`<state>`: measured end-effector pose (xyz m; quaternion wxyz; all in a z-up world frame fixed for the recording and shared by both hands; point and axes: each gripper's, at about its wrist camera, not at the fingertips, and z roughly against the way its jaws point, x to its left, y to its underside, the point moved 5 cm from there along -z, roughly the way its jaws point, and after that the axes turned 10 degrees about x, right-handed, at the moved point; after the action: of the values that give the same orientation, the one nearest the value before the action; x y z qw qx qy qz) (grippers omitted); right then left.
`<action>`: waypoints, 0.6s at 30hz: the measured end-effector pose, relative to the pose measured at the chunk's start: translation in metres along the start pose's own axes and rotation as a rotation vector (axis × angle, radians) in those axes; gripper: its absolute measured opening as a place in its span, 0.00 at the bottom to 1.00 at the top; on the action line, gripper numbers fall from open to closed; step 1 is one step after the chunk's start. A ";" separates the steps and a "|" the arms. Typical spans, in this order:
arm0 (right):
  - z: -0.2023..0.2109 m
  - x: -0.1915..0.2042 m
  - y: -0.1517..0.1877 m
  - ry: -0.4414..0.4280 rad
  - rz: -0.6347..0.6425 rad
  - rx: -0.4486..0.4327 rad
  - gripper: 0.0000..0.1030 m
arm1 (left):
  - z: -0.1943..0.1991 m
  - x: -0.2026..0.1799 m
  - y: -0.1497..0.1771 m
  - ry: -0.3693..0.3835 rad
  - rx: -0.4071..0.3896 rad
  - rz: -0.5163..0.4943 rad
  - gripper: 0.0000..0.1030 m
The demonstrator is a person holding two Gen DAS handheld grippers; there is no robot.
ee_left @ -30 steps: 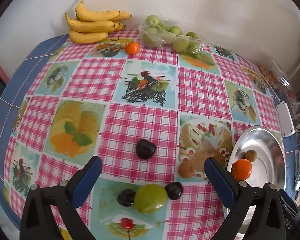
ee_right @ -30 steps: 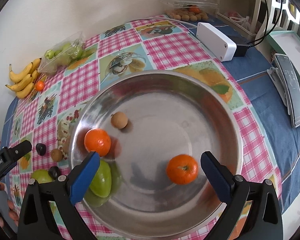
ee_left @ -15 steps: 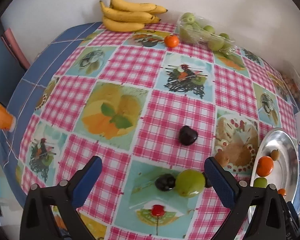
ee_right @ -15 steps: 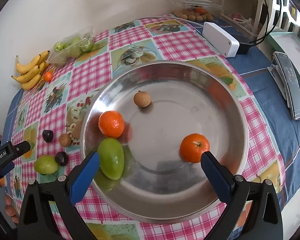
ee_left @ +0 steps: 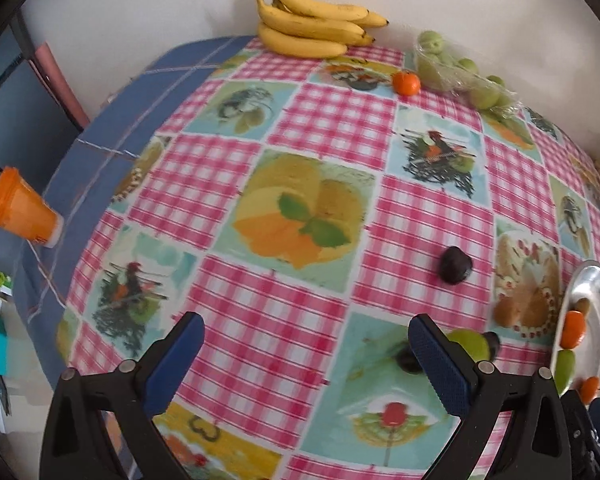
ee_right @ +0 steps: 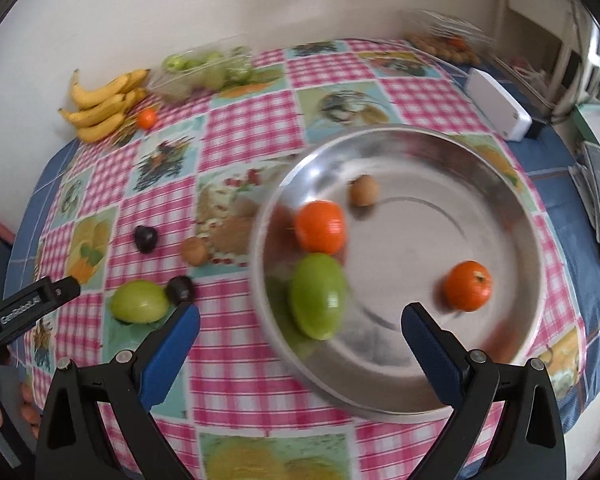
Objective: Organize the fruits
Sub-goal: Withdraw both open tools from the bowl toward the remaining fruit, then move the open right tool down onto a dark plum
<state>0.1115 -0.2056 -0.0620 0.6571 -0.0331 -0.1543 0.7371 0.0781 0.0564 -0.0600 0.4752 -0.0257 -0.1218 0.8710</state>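
Four fruits in bowl (ee_right: 512, 184) | I've pulled right gripper (ee_right: 300, 332) back, jaws wide, empty | loose mango (ee_right: 140, 301) lower left next

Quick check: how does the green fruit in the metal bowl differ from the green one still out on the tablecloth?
The green fruit in the bowl lies inside the metal bowl, below an orange; the green fruit on the cloth sits on the tablecloth with a dark plum right beside it. The bowl one looks longer and more oval, the cloth one rounder. Both are smooth and light green, and neither gripper holds them.
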 end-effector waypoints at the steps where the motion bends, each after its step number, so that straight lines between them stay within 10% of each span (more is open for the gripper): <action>1: 0.000 0.007 0.000 -0.004 0.014 -0.002 0.98 | 0.001 0.002 0.000 -0.011 -0.013 -0.003 1.00; 18: -0.026 0.070 -0.001 -0.180 0.070 0.049 0.98 | -0.004 0.018 -0.007 0.015 -0.014 0.031 1.00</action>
<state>0.1094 -0.1325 -0.0757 0.6151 0.0440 -0.1932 0.7632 0.0746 0.0753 -0.0611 0.4625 -0.0373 -0.1238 0.8772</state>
